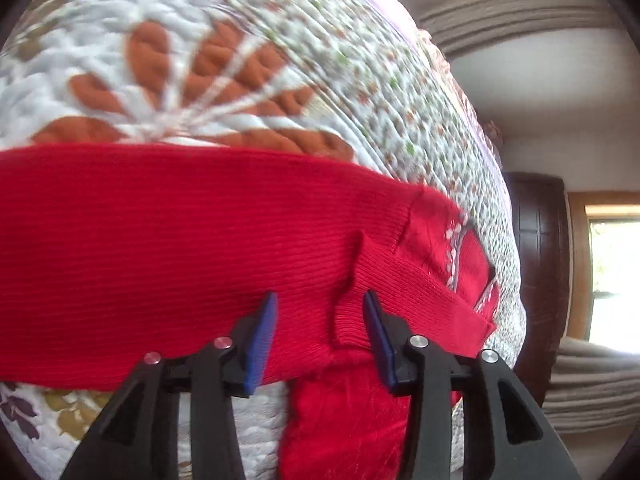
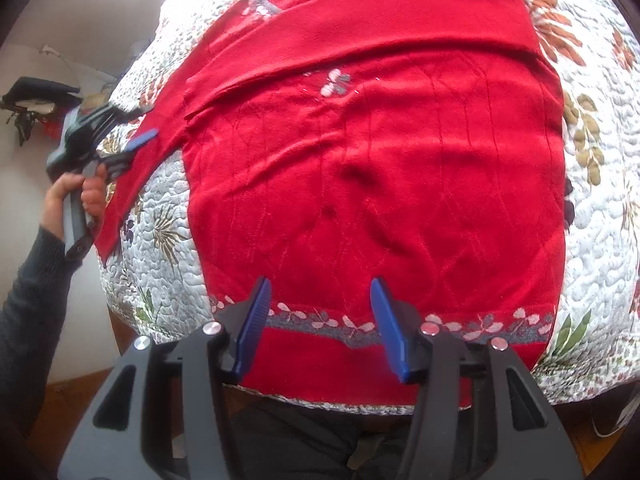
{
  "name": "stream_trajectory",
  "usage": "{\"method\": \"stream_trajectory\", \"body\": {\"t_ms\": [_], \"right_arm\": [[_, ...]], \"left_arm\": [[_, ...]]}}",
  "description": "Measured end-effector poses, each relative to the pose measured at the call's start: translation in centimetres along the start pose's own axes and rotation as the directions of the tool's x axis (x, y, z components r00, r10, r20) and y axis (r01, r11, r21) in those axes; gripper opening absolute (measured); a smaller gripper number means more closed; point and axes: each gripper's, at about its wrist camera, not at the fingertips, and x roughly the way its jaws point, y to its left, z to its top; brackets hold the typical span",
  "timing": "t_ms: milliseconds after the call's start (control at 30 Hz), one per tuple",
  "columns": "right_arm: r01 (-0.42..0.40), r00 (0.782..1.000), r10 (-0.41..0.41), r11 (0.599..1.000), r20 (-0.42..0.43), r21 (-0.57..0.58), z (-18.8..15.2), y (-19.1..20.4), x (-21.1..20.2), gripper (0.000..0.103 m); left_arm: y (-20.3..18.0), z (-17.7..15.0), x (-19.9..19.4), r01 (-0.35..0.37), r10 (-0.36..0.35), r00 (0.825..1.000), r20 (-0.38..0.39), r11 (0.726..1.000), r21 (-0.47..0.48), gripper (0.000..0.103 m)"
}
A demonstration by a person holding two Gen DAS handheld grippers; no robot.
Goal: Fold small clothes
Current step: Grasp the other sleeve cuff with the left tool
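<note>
The red sweater [image 2: 372, 168] is spread on the quilt [image 2: 600, 216], its hem partly hidden by the right gripper [image 2: 318, 292], spread wide. The left gripper [image 1: 320, 304] is held agape over a sleeve [image 1: 404, 300].

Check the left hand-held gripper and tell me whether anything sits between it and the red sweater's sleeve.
Nothing visible does. The left hand-held gripper is open right over the red sweater, its blue fingers straddling the sleeve cuff. Only the quilted bedspread lies underneath.
</note>
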Motion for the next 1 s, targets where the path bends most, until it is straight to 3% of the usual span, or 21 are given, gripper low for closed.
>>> {"method": "stream_trajectory", "body": {"t_ms": [67, 133, 233, 333, 433, 533, 600, 800, 833, 900, 933, 1000], "right_arm": [[-0.003, 1.000, 0.003, 1.000, 0.003, -0.029, 0.6, 0.9, -0.3, 0.054], [-0.005, 1.000, 0.005, 0.998, -0.005, -0.060, 1.1, 1.9, -0.1, 0.055], [-0.008, 1.000, 0.005, 0.992, -0.021, -0.123, 1.8, 4.1, 0.3, 0.056], [-0.013, 0.999, 0.006, 0.984, -0.040, -0.176, 2.1, 6.4, 1.0, 0.057], [-0.017, 0.998, 0.003, 0.975, -0.063, -0.222, 2.2, 8.4, 1.7, 0.057], [-0.021, 0.997, 0.000, 0.966, -0.081, -0.256, 1.9, 10.2, 2.2, 0.057], [-0.021, 0.996, -0.003, 0.962, -0.088, -0.274, 1.8, 11.1, 2.3, 0.057], [-0.011, 0.996, -0.016, 0.957, -0.092, -0.290, 1.5, 12.5, 2.4, 0.058], [-0.010, 0.996, -0.017, 0.957, -0.090, -0.289, 1.5, 12.6, 2.3, 0.058], [-0.008, 0.996, -0.017, 0.957, -0.086, -0.290, 1.6, 12.6, 2.2, 0.058], [-0.008, 0.996, -0.017, 0.957, -0.083, -0.290, 1.6, 12.6, 2.1, 0.058], [-0.009, 0.997, -0.014, 0.957, -0.078, -0.290, 1.6, 12.5, 1.9, 0.058]], "left_arm": [[3.4, -0.6, -4.4, -0.004, 0.013, 0.993, 0.113, 0.997, -0.082, 0.080], [7.2, -1.9, -8.7, -0.015, 0.056, 0.974, 0.221, 0.984, -0.179, 0.090], [13.9, -4.5, -14.6, 0.023, 0.106, 0.935, 0.339, 0.934, -0.356, 0.095], [20.1, -7.0, -19.1, 0.092, 0.148, 0.896, 0.420, 0.861, -0.499, 0.098], [25.7, -8.1, -21.6, 0.184, 0.144, 0.874, 0.464, 0.786, -0.591, 0.098], [28.7, -8.0, -22.2, 0.233, 0.141, 0.865, 0.481, 0.737, -0.634, 0.098], [29.8, -7.4, -22.0, 0.264, 0.112, 0.868, 0.484, 0.721, -0.641, 0.098], [29.8, -5.1, -20.8, 0.217, 0.124, 0.887, 0.444, 0.738, -0.639, 0.097], [29.8, -4.8, -20.8, 0.204, 0.136, 0.888, 0.440, 0.740, -0.641, 0.095], [29.6, -4.2, -21.1, 0.145, 0.191, 0.891, 0.413, 0.741, -0.656, 0.077], [29.6, -3.8, -21.3, 0.119, 0.211, 0.891, 0.401, 0.745, -0.656, 0.049], [29.6, -2.9, -21.5, 0.106, 0.207, 0.899, 0.387, 0.753, -0.650, 0.025]]}}
